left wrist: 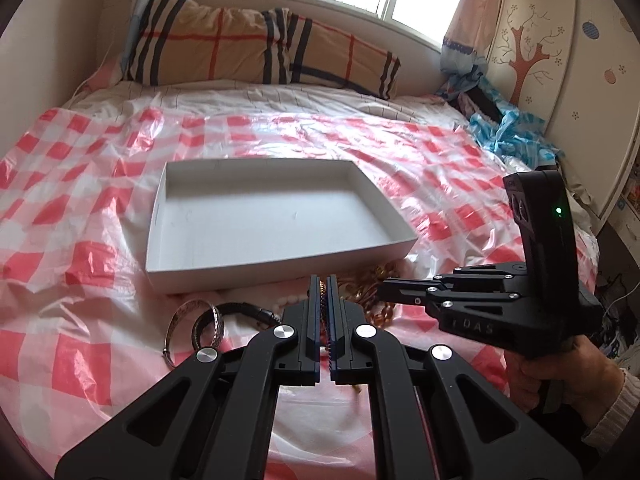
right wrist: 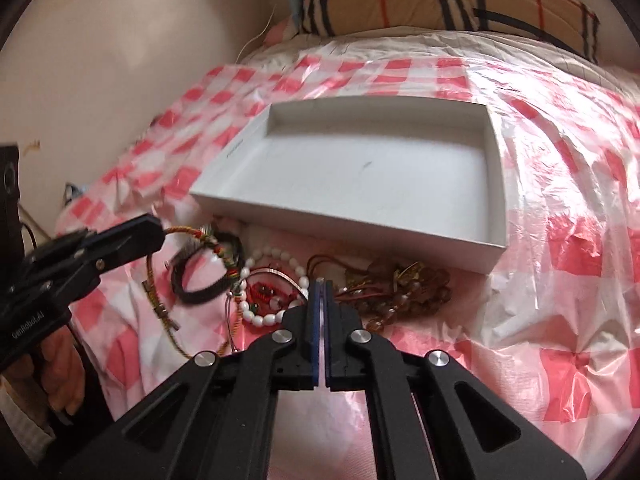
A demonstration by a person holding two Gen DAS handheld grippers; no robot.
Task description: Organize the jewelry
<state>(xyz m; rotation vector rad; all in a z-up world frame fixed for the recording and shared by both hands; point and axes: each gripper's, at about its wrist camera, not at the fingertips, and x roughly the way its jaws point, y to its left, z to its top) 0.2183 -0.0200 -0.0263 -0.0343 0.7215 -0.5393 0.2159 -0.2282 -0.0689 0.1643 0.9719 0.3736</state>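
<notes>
The left gripper [right wrist: 154, 226] has its jaws clamped on a multicoloured braided cord bracelet [right wrist: 218, 250], which trails from the fingertips down toward the heap of jewellery; in the left wrist view a strip of that cord shows pinched between the closed pads. The step in hand looks like lifting this first piece, since the shallow white cardboard box [left wrist: 158, 216] just beyond both sets of jaws holds nothing yet. The next move likely calls for raising the cord free of the pile and carrying it forward over the near wall.

The right gripper [right wrist: 320, 284] hovers with its jaws nearly together and nothing between them. Just ahead of them lie a white bead bracelet [right wrist: 276, 258] and, to their right, amber-brown beads on red cord [right wrist: 404, 290]. A black band bracelet [right wrist: 208, 276] lies under the hanging cord and could snag. A silver bangle [left wrist: 188, 320] sits left of the left jaws on the red-and-white checked plastic sheet [left wrist: 80, 260].
</notes>
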